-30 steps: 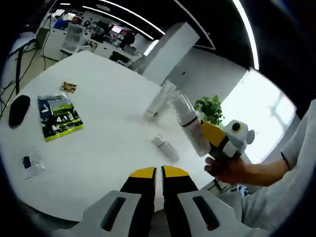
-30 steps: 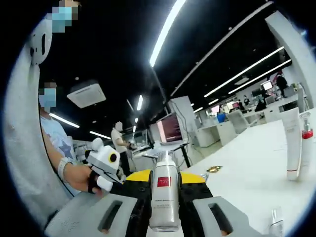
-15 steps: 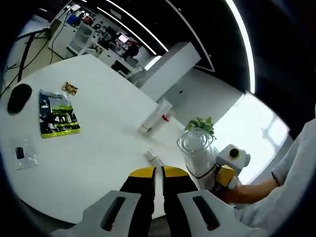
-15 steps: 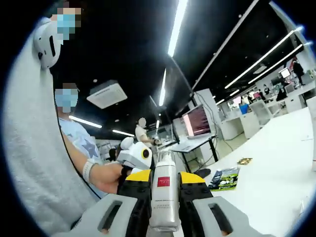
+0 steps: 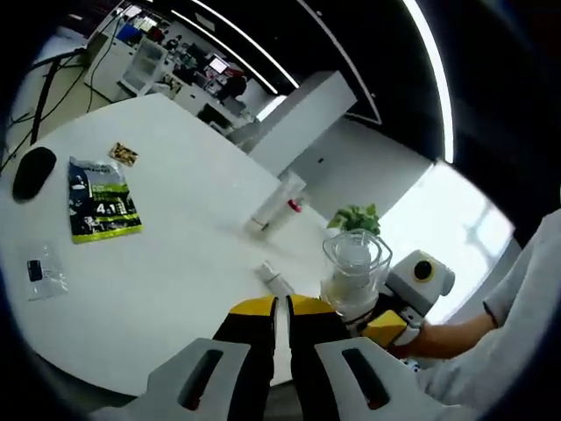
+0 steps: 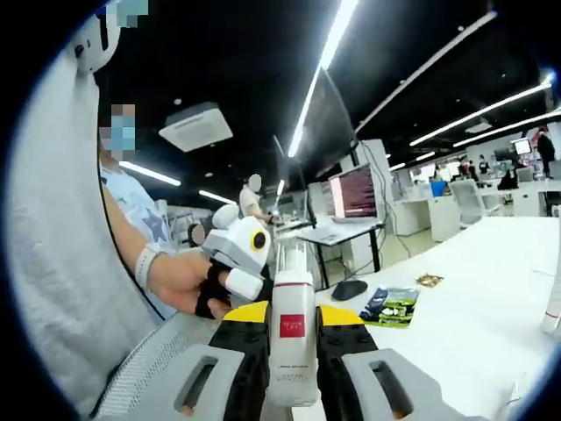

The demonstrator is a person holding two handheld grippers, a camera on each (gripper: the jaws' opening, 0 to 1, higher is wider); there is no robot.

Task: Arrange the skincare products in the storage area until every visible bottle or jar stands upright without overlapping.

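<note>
In the right gripper view, the right gripper pinches a white bottle with a red square label between its yellow-tipped jaws. The bottle's long side runs along the jaws, and its clear cap end points away from the camera, toward twelve o'clock. I cannot tell how full it is. At about ten o'clock from the bottle, a hand holds the left gripper. Past the bottle, at about three o'clock, a green and black packet lies flat on the white table, with a black mouse just beside it. In the left gripper view, the left gripper has its two jaws pressed together with nothing between them. At about three o'clock from its tips, the same bottle is seen end on, its clear cap toward the camera, held in the right gripper by a hand. On the white table, a small bottle lies on its side just past the jaw tips at twelve o'clock. Farther off the same way, a white tube and a bottle with a red band are close together, both leaning in the picture. At about ten o'clock lie the green and black packet, a small brown packet, a black mouse and a little clear bag.
</note>
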